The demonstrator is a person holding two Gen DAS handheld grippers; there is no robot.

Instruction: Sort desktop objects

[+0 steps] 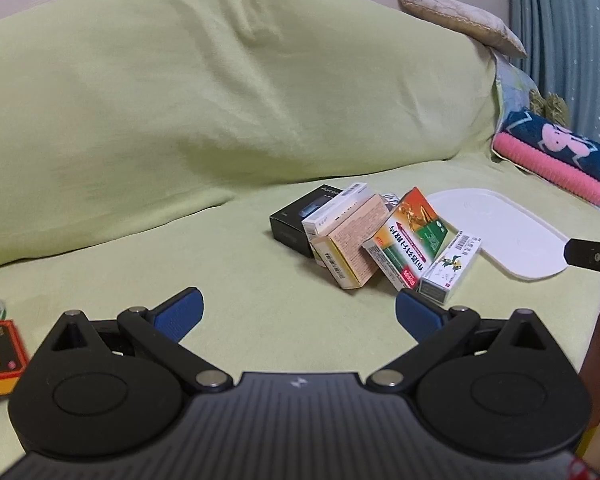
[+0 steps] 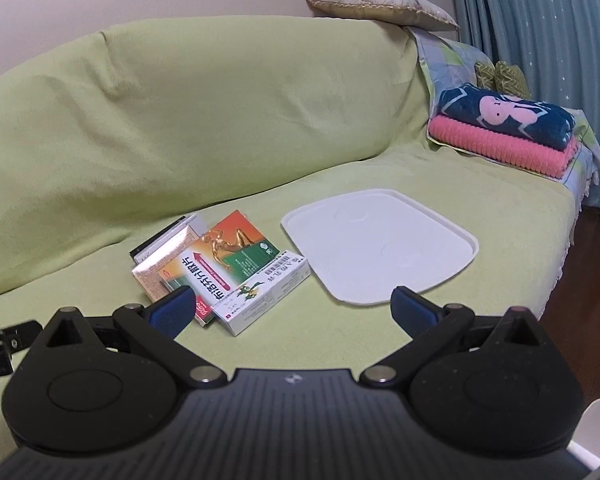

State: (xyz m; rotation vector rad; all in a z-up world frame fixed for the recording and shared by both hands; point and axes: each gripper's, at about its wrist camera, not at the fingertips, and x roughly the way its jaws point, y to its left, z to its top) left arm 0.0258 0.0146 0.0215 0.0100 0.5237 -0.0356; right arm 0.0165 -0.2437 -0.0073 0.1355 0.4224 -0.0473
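Both tools, your left tool [image 1: 300,312] and right tool [image 2: 292,308], gape empty; boxes [image 2: 220,264] lie heaped left of the bare tray [image 2: 380,240], sorting unstarted.

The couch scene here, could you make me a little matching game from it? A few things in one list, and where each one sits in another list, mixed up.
Things:
1. white tray
2. black box
3. folded pink towel
4. beige cushion

Places:
A. on top of the couch back
B. at the far end of the row of leaning boxes
C. flat on the seat, right of the boxes, nothing on it
D. under a dark blue towel at the couch's right end

Pairs: 1-C, 2-B, 3-D, 4-A
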